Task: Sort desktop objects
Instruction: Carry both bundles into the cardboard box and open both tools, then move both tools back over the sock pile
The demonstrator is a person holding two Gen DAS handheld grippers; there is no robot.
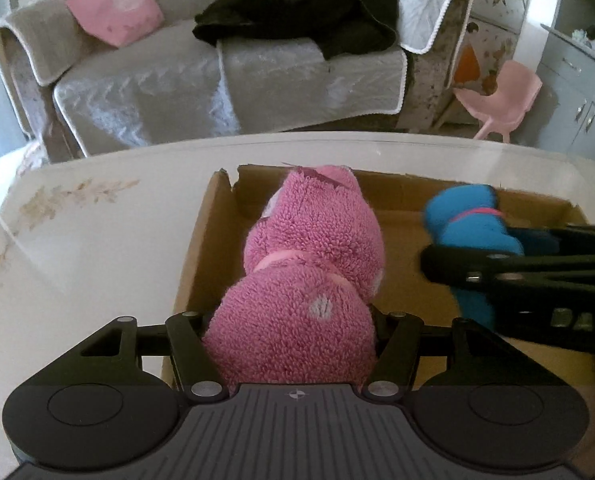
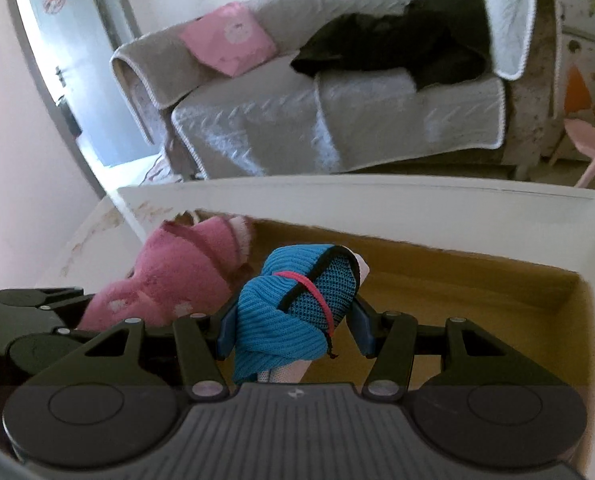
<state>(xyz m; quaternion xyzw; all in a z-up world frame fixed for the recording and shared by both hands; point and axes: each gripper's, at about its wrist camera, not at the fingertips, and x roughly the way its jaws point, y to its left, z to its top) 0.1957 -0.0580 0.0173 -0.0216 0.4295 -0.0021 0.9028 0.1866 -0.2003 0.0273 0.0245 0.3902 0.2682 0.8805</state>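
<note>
My left gripper (image 1: 293,344) is shut on a rolled pink fluffy sock bundle (image 1: 309,272) and holds it over the left part of an open cardboard box (image 1: 201,248). My right gripper (image 2: 293,328) is shut on a rolled blue knitted sock bundle (image 2: 293,308) with a red band, held over the same box (image 2: 497,300). The blue bundle (image 1: 469,224) and the right gripper's black fingers (image 1: 497,268) show at the right of the left wrist view. The pink bundle (image 2: 177,276) shows at the left of the right wrist view.
The box lies on a white table (image 1: 77,240) with a faint floral print. Beyond the far edge stands a grey covered sofa (image 1: 217,88) with a pink cushion (image 1: 115,6) and black clothes (image 1: 317,12). A pink child's chair (image 1: 497,100) stands at the right.
</note>
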